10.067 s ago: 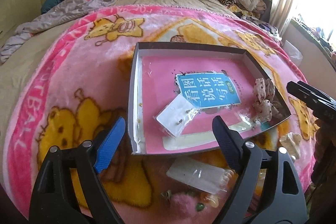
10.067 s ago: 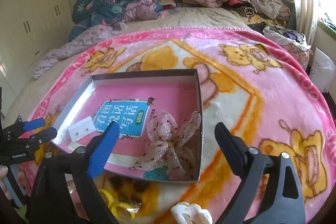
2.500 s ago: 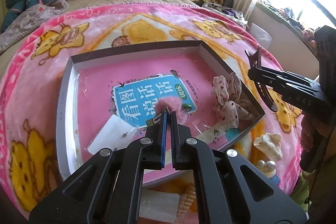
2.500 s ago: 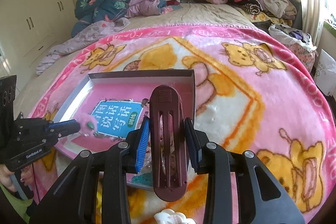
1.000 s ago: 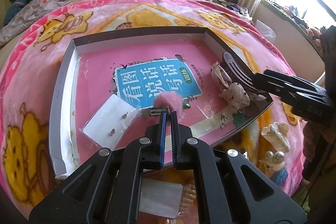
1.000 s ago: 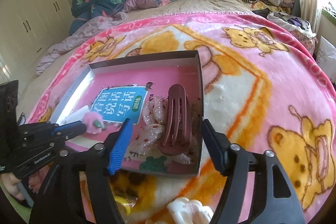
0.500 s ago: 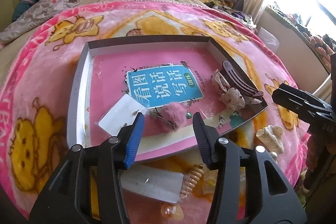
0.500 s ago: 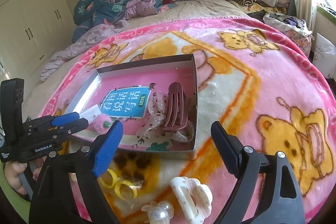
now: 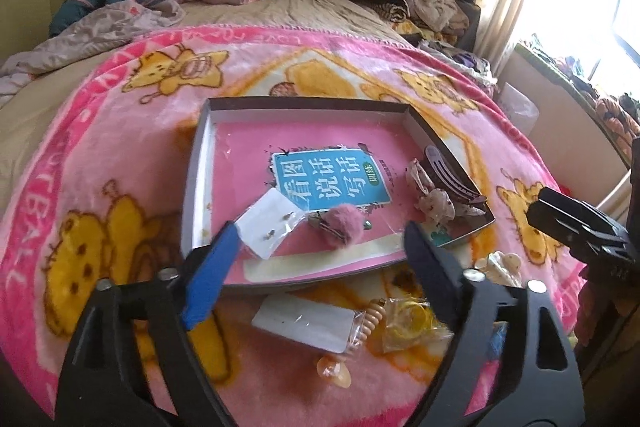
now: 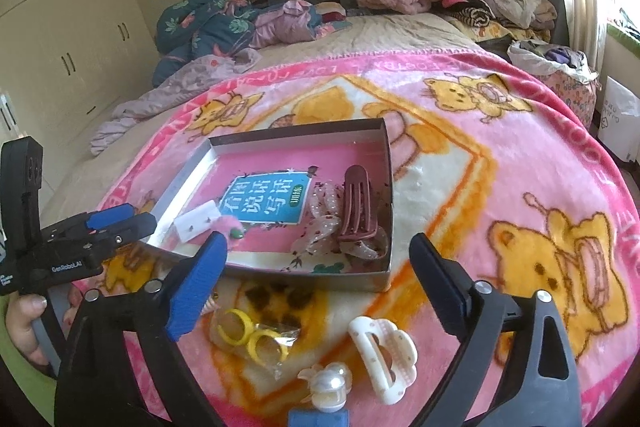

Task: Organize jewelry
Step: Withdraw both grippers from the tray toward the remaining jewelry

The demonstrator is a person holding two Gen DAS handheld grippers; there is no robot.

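Bed blanket (image 9: 120, 147); pompom clip (image 9: 344, 225) beyond left gripper (image 9: 320, 247)

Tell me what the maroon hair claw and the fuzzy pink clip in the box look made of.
Maroon hair claw: likely hard plastic, smooth with a slight sheen, moulded slotted prongs. Fuzzy pink clip: soft plush or faux-fur pompom, matte and fluffy-edged, on what looks like a thin metal clip.

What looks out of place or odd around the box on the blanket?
Several accessories lie outside the box, on the blanket by its near wall: a white claw clip, a bag of yellow rings, and a pearl clip.
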